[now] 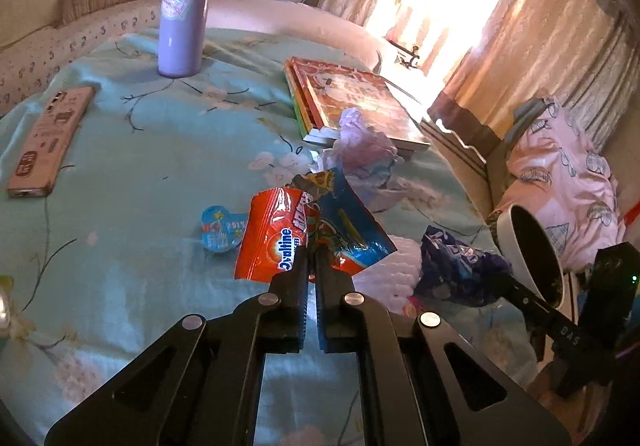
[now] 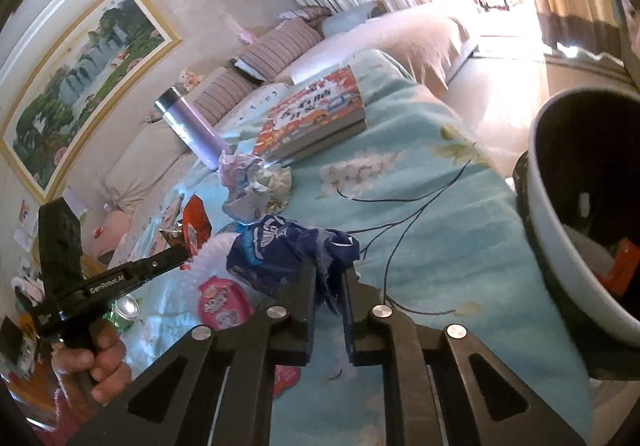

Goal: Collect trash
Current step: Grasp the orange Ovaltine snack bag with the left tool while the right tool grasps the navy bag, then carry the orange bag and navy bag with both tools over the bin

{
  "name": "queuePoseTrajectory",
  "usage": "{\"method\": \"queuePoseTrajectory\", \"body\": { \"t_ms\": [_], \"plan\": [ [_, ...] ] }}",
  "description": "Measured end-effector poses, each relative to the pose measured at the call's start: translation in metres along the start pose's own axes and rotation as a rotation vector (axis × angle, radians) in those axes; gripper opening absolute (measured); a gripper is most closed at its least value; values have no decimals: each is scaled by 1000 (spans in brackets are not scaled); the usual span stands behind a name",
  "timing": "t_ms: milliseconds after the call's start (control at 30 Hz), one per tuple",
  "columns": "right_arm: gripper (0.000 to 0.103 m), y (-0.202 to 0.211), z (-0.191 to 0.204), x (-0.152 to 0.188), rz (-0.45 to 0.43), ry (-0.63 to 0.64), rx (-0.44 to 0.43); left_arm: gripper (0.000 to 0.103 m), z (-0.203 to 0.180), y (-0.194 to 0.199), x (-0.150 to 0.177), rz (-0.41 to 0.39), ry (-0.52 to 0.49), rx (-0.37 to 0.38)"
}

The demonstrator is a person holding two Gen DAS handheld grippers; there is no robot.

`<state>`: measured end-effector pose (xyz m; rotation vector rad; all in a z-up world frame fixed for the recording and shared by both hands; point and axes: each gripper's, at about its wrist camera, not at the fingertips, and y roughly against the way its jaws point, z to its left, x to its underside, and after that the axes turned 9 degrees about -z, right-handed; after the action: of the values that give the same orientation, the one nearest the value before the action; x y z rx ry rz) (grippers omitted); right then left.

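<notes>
Two grippers each pinch a piece of trash above the teal floral bedspread. The left gripper has its jaws pressed together on an orange Ovaltine wrapper, with a blue-and-red snack packet caught in the same bite. The right gripper is clamped on a crumpled dark blue wrapper, close to the bed's right edge. Just past that edge a white bin with a dark inside tilts toward the bed, some orange scrap showing in it. Loose on the cover lie a crumpled lilac paper wad against the stacked books, a small blue cup lid and a pink packet. Farther back stand a lilac tumbler and a pink-cased phone, with open cover between them.
</notes>
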<state>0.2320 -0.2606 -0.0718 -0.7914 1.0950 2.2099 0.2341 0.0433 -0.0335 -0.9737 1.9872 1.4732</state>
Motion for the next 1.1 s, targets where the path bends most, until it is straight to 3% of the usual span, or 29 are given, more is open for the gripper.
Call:
{"method": "queuePoseTrajectory", "body": {
  "t_ms": [200,400,733,1100],
  "plan": [
    [8,26,4,0,-52,27,1,3,-7,33,4,-38,-5,12],
    [8,54,-2,-4,-100,16,16,3,-36,53,11,-44,-48,77],
    [8,101,-28,-6,-171,-13,85,3,-109,42,36,19,-157,204],
    [8,136,-62,-7,-226,-46,158,3,-161,29,51,64,-228,260]
  ]
}}
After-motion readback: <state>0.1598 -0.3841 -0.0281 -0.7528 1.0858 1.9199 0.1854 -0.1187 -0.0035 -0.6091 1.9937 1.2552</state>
